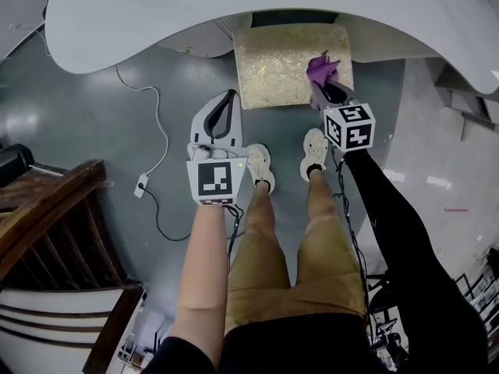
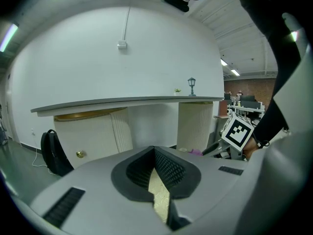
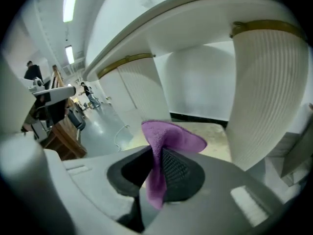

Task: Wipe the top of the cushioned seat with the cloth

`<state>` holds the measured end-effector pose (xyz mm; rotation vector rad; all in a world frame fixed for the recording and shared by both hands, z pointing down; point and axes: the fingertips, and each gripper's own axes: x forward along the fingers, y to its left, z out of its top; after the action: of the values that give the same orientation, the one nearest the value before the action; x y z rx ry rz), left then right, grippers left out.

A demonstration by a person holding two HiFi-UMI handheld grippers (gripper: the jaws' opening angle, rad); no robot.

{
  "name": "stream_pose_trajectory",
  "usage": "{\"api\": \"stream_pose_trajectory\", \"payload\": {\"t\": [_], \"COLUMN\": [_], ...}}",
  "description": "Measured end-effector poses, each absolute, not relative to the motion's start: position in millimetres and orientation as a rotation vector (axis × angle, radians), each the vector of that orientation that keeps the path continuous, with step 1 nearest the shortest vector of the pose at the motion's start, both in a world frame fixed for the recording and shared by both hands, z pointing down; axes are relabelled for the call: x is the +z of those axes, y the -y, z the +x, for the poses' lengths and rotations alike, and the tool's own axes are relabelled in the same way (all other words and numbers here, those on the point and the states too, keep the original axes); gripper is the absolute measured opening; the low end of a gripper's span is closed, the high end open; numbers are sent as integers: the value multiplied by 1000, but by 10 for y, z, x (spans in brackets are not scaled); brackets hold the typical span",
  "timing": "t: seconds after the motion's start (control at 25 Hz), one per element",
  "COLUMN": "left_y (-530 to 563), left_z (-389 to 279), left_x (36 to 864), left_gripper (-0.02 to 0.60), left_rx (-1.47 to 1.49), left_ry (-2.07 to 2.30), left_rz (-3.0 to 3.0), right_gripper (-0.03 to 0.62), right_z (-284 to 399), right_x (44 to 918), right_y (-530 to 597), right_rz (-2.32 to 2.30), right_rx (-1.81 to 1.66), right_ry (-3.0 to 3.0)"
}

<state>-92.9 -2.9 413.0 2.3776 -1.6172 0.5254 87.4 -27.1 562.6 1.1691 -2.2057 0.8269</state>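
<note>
The cushioned seat [image 1: 288, 65] is a square stool with a gold leaf-patterned top, standing under the edge of a white counter. In the head view a purple cloth [image 1: 323, 70] hangs over the seat's right side, with my right gripper [image 1: 329, 92] shut on it. The right gripper view shows the cloth [image 3: 168, 136] bunched between the jaws of that gripper [image 3: 157, 153], folding up and over, with the seat [image 3: 208, 130] just beyond. My left gripper [image 1: 231, 94] hovers left of the seat's front corner, shut on nothing. A sliver of gold seat [image 2: 159, 199] shows behind its pads.
A curved white counter [image 1: 234, 14] overhangs the seat, carried on fluted white pillars [image 3: 266, 92]. A white cable and power strip [image 1: 142, 184] lie on the grey floor at left. A wooden stair rail [image 1: 47, 209] fills the lower left. A black backpack [image 2: 51, 153] leans against the cabinet.
</note>
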Motion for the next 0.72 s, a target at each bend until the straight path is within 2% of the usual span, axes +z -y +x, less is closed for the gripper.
{"api": "stream_pose_trajectory", "payload": {"t": [0.2, 0.32, 0.52, 0.72], "left_y": [-77, -135, -228, -277], "left_z": [-1349, -1558, -1798, -1822], "left_x": [4171, 4255, 4369, 4395], "left_gripper": [5, 5, 5, 5], "left_rx": [546, 560, 580, 560], "left_ry": [1649, 1660, 1673, 1678], "left_rz": [2347, 2331, 2314, 2295], "right_gripper": [52, 52, 51, 52], "right_z": [-504, -1100, -1230, -1097], "right_x": [5524, 5773, 6491, 6514], "right_y": [-163, -395, -431, -345], "right_rz": [856, 724, 793, 873], "right_rx": [920, 971, 990, 1014], "right_ry": [2394, 2392, 2164, 2119]}}
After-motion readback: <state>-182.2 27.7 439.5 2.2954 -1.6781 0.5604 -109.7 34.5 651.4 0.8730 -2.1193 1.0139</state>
